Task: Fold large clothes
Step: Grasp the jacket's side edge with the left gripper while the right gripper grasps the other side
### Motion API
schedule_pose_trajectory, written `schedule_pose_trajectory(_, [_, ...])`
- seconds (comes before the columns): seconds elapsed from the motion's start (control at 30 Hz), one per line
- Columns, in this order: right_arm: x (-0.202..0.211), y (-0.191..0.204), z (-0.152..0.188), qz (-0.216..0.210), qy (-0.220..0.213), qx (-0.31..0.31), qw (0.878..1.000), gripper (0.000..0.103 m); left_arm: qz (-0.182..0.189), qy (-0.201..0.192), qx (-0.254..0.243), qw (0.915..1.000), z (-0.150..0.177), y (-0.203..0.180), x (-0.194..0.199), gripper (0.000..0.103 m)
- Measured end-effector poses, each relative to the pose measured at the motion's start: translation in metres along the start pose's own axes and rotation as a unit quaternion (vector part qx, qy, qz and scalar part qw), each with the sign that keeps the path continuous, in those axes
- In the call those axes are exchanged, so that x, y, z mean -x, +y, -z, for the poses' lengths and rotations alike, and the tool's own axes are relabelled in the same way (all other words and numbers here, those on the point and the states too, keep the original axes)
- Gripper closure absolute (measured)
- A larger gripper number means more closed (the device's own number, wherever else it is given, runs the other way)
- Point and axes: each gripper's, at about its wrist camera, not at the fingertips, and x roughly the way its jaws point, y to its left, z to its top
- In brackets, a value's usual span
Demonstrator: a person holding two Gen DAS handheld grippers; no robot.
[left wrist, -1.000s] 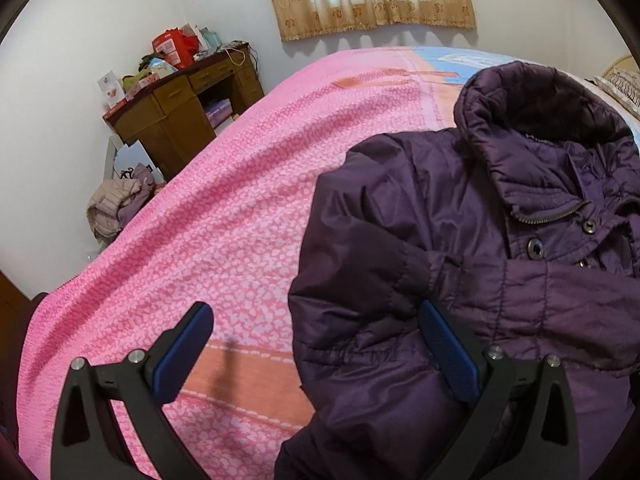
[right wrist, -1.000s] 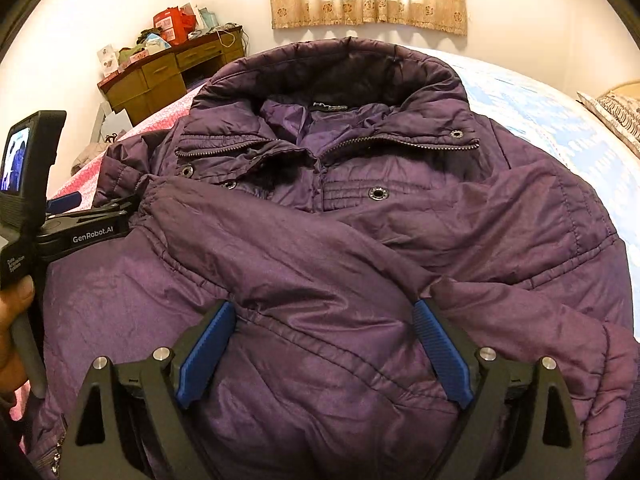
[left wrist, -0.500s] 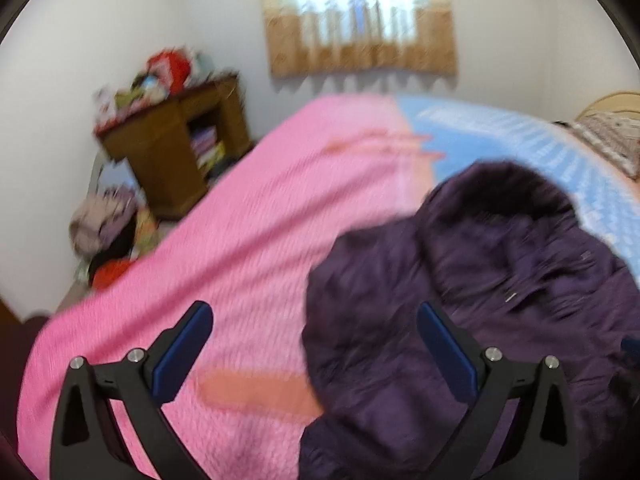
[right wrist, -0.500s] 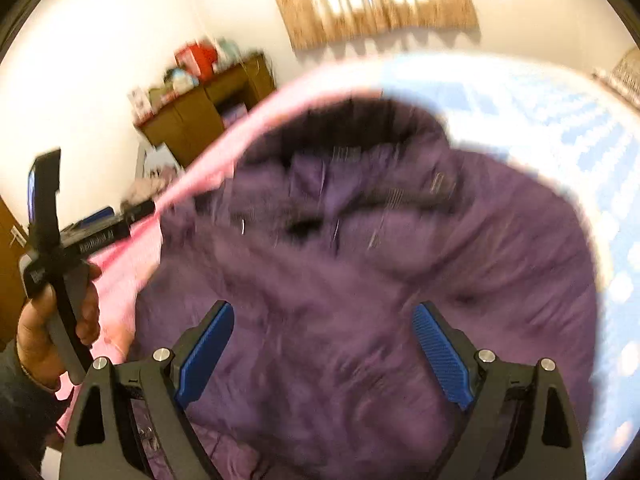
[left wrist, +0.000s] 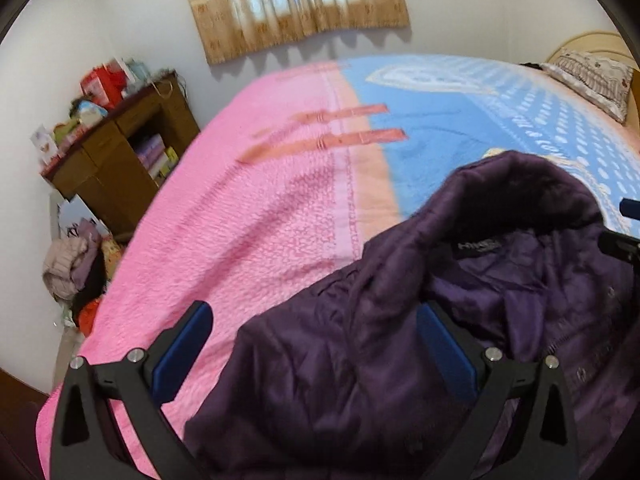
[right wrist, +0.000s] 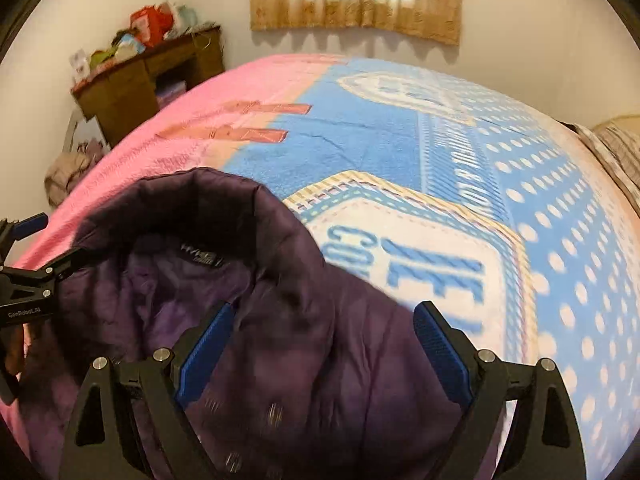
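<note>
The purple jacket (left wrist: 420,340) lies bunched on the bed (left wrist: 260,240), collar up. The left gripper (left wrist: 316,354) has its jaws wide, with the jacket's shoulder spread between and beneath them, gripping nothing. The right gripper (right wrist: 320,348) also has wide jaws, over the jacket's other side (contact unclear through the blur), with the blue patterned blanket (right wrist: 540,200) beyond its right jaw.
</note>
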Motion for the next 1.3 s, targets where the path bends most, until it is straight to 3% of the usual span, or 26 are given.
schedule_pose_trajectory(0.13, [-0.021, 0.007, -0.01, 0.006, 0.014, 0.044, 0.999, 0.011, 0.009, 0.018, -0.013, 0.9997, -0.004, -0.007, -0.019, 0.0])
schedule_pose_trajectory(0.17, [-0.024, 0.007, -0.011, 0.01, 0.016, 0.052, 0.998, 0.016, 0.014, 0.019, -0.018, 0.9996, -0.004, -0.009, -0.021, 0.001])
schedule_pose_trajectory(0.2, [-0.025, 0.008, -0.011, 0.016, 0.016, 0.061, 0.998, 0.04, 0.012, 0.02, -0.021, 0.9995, -0.004, -0.011, -0.022, 0.003])
schedule_pose_trajectory(0.27, [-0.03, 0.007, -0.012, 0.011, 0.026, 0.069, 0.997, 0.076, 0.016, 0.017, -0.036, 0.9991, -0.003, -0.016, -0.024, 0.031])
schedule_pose_trajectory(0.3, [-0.029, 0.008, -0.012, 0.007, 0.025, 0.069, 0.997, 0.08, 0.021, 0.017, -0.043, 0.9987, -0.006, -0.018, -0.026, 0.041])
schedule_pose_trajectory(0.33, [-0.025, 0.01, -0.011, 0.01, 0.02, 0.077, 0.997, 0.082, 0.031, 0.016, -0.048, 0.9982, -0.008, -0.02, -0.025, 0.066])
schedule_pose_trajectory(0.37, [-0.021, 0.013, -0.01, 0.015, 0.012, 0.087, 0.996, 0.084, 0.042, 0.016, -0.056, 0.9974, -0.009, -0.023, -0.022, 0.083])
schedule_pose_trajectory(0.53, [0.008, 0.012, -0.005, 0.024, -0.024, 0.099, 0.995, 0.087, 0.018, -0.032, -0.106, 0.9937, -0.01, -0.032, 0.007, 0.088])
schedule_pose_trajectory(0.77, [0.051, 0.017, 0.018, 0.042, -0.069, 0.146, 0.986, 0.09, 0.044, -0.095, -0.127, 0.9864, 0.009, -0.013, 0.055, 0.09])
schedule_pose_trajectory(0.93, [0.045, 0.013, 0.039, 0.062, -0.05, 0.158, 0.984, 0.09, 0.034, -0.137, -0.201, 0.9693, 0.044, -0.029, 0.071, 0.09])
schedule_pose_trajectory(1.17, [0.037, 0.013, 0.06, 0.077, -0.038, 0.17, 0.982, 0.09, -0.02, -0.168, -0.313, 0.9344, 0.082, -0.054, 0.074, 0.09])
schedule_pose_trajectory(1.3, [0.032, 0.02, 0.071, 0.092, -0.034, 0.194, 0.976, 0.09, -0.029, -0.164, -0.339, 0.926, 0.091, -0.059, 0.069, 0.09])
